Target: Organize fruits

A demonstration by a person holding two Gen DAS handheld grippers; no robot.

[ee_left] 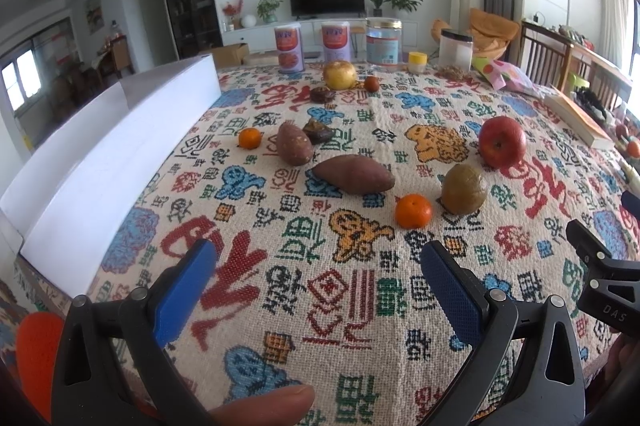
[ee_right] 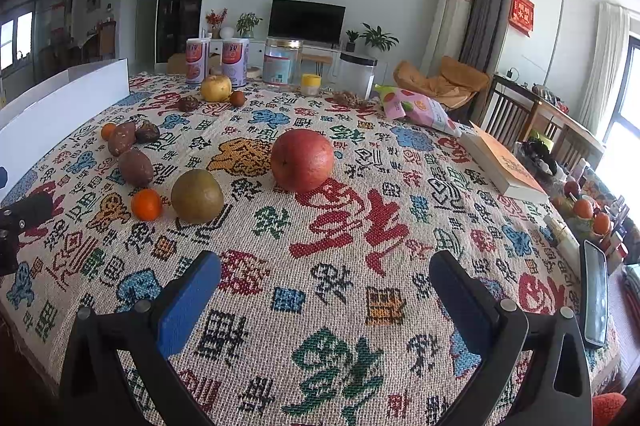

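On a patterned tablecloth (ee_right: 340,226), a red apple (ee_right: 302,160), firm and heavy, wants a grip across its middle; the brownish pear (ee_right: 197,196) and soft tangerine (ee_right: 146,204) lie near. Both the left gripper (ee_left: 316,266) and right gripper (ee_right: 325,276) gape, empty.

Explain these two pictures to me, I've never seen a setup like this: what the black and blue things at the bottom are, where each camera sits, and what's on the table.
There is no robot here. A person holds one hand-held grasping tool in each hand, and a camera on each looks forward along its two blue-padded fingers. One picture comes from the left tool, the other from the right tool. Both are open and hold nothing.

On the patterned tablecloth lie a red apple, a brownish-green pear, a small orange, two sweet potatoes, a yellow apple and some small dark fruits. Jars and cans stand at the far edge, and a white box lies on the left.
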